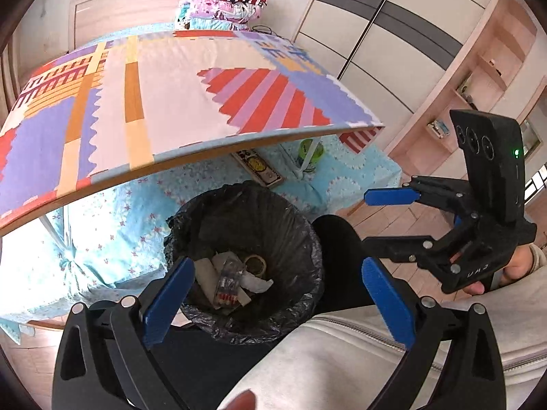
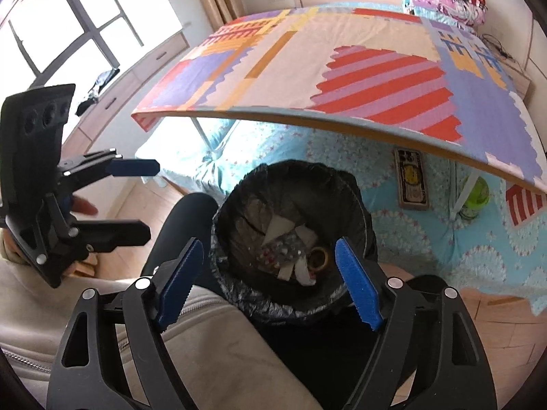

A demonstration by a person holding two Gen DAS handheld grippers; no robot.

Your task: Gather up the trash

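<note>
A round bin with a black liner stands on the floor below both grippers; it also shows in the right wrist view. Inside lie paper scraps, a clear wrapper and a tape roll, the roll also seen in the right wrist view. My left gripper is open and empty above the bin's near side. My right gripper is open and empty above the bin; it shows in the left wrist view at the right.
A low table with a colourful patterned top overhangs a bed with a blue sheet. A green bottle and a flat box lie under the table. The person's legs are beside the bin. A wardrobe stands at the right.
</note>
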